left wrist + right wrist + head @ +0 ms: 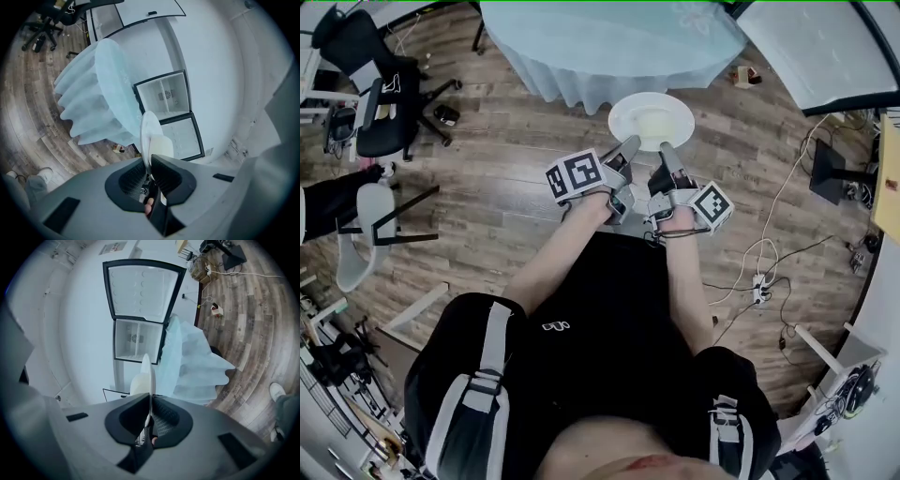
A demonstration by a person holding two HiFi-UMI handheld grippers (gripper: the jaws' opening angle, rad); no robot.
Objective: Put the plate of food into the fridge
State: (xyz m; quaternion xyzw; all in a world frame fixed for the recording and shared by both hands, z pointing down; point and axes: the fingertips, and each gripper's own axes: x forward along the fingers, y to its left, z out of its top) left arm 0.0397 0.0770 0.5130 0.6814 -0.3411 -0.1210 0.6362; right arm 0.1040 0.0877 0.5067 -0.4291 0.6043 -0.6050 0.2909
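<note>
At the far left of the head view, a black office chair (380, 89) on the wood floor (487, 197), with a white chair (358, 234) nearer. Farther right, at the far edge, a round table (609, 42) draped in pale blue. Just near of it, clear of the table and above the floor, the white plate (652, 120), level, with a pale lump of food (654, 126) in its middle. Held from the near side by both tools: left gripper (628, 148) pinching the near-left rim, right gripper (666, 152) pinching the near-right rim. Behind the jaws, the marker cubes (578, 174), each on the outer side of its gripper. Farther right, cables and a power strip (759, 283) on the floor.

In the left gripper view, the round table (98, 93) at left, then the plate (148, 133) edge-on, its rim clenched between the dark pads (174, 177), the food (162, 146) on its right face. Beyond it, against the white wall, the fridge (171, 101) standing open — well apart from the plate.

In the right gripper view, the fridge (138, 341) at left with its door (143, 289) swung wide. Then the plate (146, 373) edge-on, clamped tight in nearly closed jaws, with the food (137, 384) on its left face. At right, the round table (192, 366) and the floor (253, 324) — a shoe (276, 392) at the edge.
</note>
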